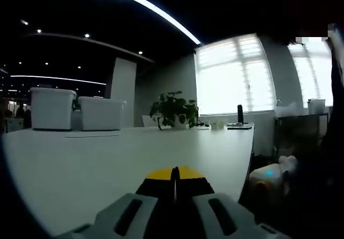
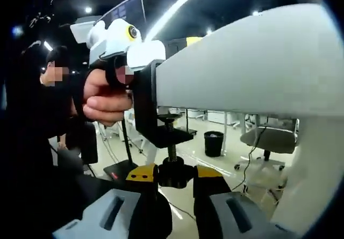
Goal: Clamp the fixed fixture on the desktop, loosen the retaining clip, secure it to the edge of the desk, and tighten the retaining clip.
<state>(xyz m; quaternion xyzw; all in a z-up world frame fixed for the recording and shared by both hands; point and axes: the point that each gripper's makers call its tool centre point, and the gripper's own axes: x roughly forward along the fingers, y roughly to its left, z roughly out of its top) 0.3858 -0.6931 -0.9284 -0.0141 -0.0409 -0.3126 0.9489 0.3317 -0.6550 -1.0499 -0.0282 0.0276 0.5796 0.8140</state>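
Under desk edge (image 2: 242, 78), clamp (image 2: 153, 113) screw upright, knob (image 2: 173, 173) between right tongs (image 2: 174, 177).

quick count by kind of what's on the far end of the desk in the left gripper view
white storage bins: 2
potted plant: 1
dark upright bottle: 1
total: 4, on the white desk; small items beside the plant are too blurred to count.

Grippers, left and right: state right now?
Left gripper: shut, jaws together, holding nothing, over the white desk.
Right gripper: shut on the clamp knob under the desk edge.
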